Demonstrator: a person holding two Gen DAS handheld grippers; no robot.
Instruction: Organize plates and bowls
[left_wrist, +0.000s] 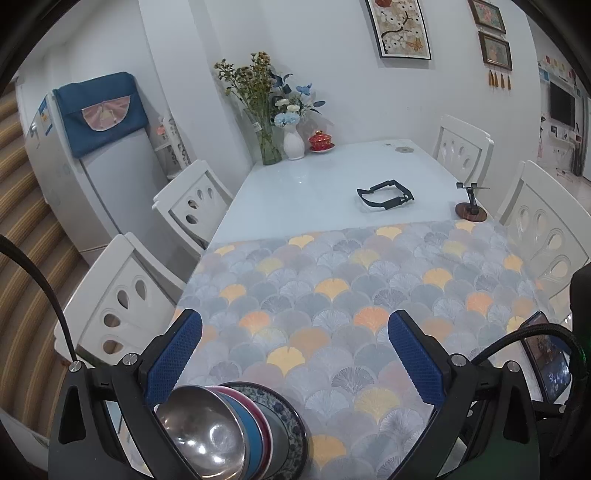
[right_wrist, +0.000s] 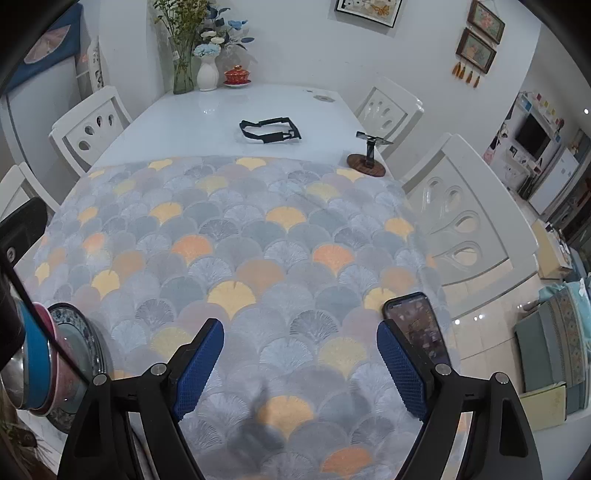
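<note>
The dishes sit in one pile near the front edge of the table: a shiny steel bowl (left_wrist: 201, 432) on top, then a blue bowl (left_wrist: 245, 435), a pink bowl (left_wrist: 263, 430), and a blue-patterned plate (left_wrist: 291, 428) at the bottom. The pile looks tipped in both views (that may just be the bendy lens).

The left gripper (left_wrist: 295, 354) is spread wide and holds nothing; the steel bowl is right by its left finger (left_wrist: 173, 356). The right gripper (right_wrist: 299, 363) is spread wide too, over bare cloth, with nothing between its fingers.

What could go wrong? A bump from that left finger could knock the pile, and the steel bowl could slide off. The pile is close to the edge, so a push could send it to the floor. The phone (right_wrist: 417, 328) lies just beside the right gripper and could get shoved.

The table has a soft fan-patterned cloth (right_wrist: 236, 236) over a glossy white top (right_wrist: 221, 107). White chairs (right_wrist: 469, 229) stand around it, with a vase of flowers (right_wrist: 207, 72) at the far end.
</note>
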